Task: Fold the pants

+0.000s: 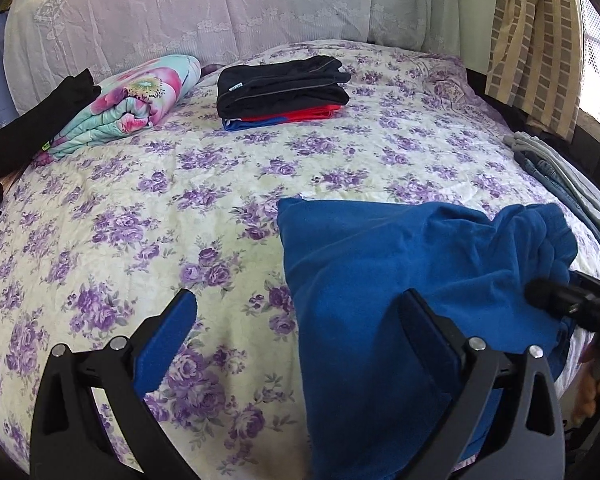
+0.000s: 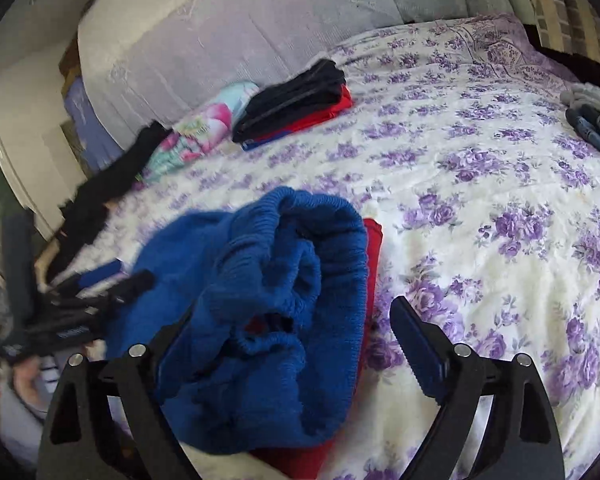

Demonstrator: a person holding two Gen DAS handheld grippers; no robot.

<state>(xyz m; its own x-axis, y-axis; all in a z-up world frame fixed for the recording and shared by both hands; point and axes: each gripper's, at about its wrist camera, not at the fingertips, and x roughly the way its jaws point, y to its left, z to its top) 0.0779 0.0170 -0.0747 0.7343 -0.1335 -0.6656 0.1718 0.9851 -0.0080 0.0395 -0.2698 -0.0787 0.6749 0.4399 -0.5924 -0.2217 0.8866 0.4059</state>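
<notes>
Left wrist view: bed (image 1: 228,184) with purple-flowered cover.
Item 1: blue pants (image 1: 380,280), folded into a thick pad at the near right of the bed, waistband end bunched at the far right.
Left hand-held gripper (image 1: 296,316): jaws wide, nothing pressed; right finger lies over the blue fabric, left finger over bare cover.
Other stock: stack of folded clothes (image 1: 280,88) well apart near the headboard; rolled floral quilt (image 1: 128,104) beside it; grey and denim garments (image 1: 560,164) at the right edge.
Right wrist view: blue pants (image 2: 260,312), ribbed elastic waistband gaping open and crumpled on top; red cloth (image 2: 374,248) showing beneath.
Right hand-held gripper (image 2: 284,340): jaws spread wide; bunched waistband sits between them, pads not seen pressing it.
Left hand-held gripper (image 2: 112,280): blurred at the left, just beside the pants.
Handling, judged: soft, thick fleece; light, limp, springs back from a fold; not slippery, not fragile.
Hold point, judged: elastic waistband edge or a folded corner, pinching all layers together.
Risk, judged: loose waistband may unroll and leave the fold lumpy.
</notes>
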